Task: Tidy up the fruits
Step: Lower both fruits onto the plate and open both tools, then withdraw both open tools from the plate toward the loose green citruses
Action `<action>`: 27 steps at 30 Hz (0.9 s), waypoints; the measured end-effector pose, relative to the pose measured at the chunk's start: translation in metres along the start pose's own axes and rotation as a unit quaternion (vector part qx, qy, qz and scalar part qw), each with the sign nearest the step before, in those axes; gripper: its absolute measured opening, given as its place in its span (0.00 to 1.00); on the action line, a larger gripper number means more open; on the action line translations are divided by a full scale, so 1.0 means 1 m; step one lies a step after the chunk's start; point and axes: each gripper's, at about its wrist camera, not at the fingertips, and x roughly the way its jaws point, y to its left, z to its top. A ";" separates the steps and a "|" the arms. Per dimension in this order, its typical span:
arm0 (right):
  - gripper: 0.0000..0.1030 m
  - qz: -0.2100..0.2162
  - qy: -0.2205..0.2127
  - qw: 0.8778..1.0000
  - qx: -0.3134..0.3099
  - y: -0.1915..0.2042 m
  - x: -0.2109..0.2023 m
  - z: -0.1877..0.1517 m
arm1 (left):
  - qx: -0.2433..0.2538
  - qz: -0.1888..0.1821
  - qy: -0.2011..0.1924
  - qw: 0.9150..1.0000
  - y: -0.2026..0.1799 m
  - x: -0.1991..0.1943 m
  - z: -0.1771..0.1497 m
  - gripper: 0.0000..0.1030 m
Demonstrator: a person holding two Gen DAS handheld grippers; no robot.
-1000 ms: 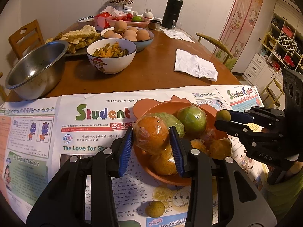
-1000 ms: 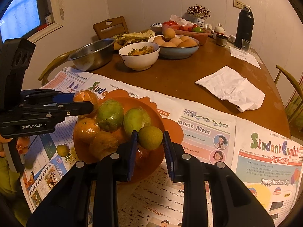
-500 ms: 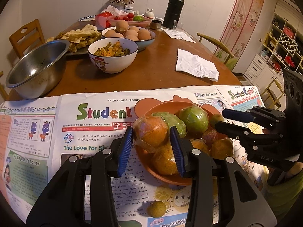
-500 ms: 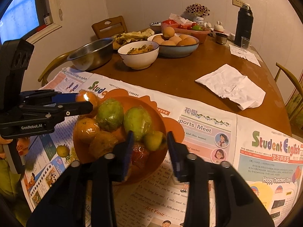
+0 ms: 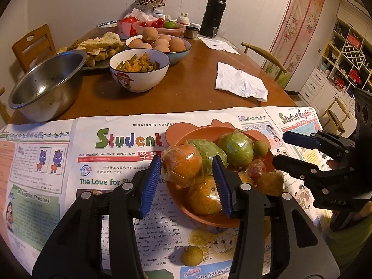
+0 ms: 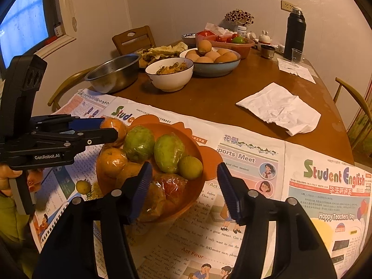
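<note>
An orange bowl (image 5: 210, 218) (image 6: 200, 181) on newspaper holds several wrapped fruits, orange and green. My left gripper (image 5: 187, 174) is shut on a plastic-wrapped orange (image 5: 182, 164) just above the bowl's near rim; it also shows in the right wrist view (image 6: 114, 126). My right gripper (image 6: 183, 186) is open and empty over the bowl's right side; it also shows in the left wrist view (image 5: 282, 148). A small green fruit (image 6: 190, 167) (image 5: 260, 148) rests in the bowl by the green fruits. Another small yellow-green fruit (image 5: 192, 255) (image 6: 83, 186) lies loose on the newspaper.
Behind the newspaper (image 5: 69, 162) stand a steel bowl (image 5: 44, 86), a white food bowl (image 5: 139, 69), a bowl of eggs (image 5: 160, 43), a fruit tray (image 5: 162, 26), a black thermos (image 5: 212, 14) and a crumpled napkin (image 5: 239, 83). Wooden chairs (image 6: 134, 39) ring the table.
My right gripper opened and let the small green fruit go into the bowl, then drew back a little. My left gripper kept its hold on the wrapped orange.
</note>
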 end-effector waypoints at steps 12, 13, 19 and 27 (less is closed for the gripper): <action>0.69 -0.003 -0.013 1.000 0.000 0.003 -0.012 0.000 | 0.001 0.001 -0.010 1.000 -0.003 -0.007 0.003 0.42; 0.71 -0.004 -0.014 1.000 0.000 0.003 -0.013 0.000 | 0.001 0.001 -0.012 1.000 -0.004 -0.008 0.003 0.44; 0.76 -0.009 -0.019 1.000 0.003 0.003 -0.018 -0.001 | -0.001 0.004 -0.019 1.000 -0.005 -0.014 0.003 0.53; 0.84 -0.007 -0.031 0.999 0.002 0.008 -0.030 -0.004 | -0.003 0.008 -0.030 1.000 -0.007 -0.024 0.002 0.69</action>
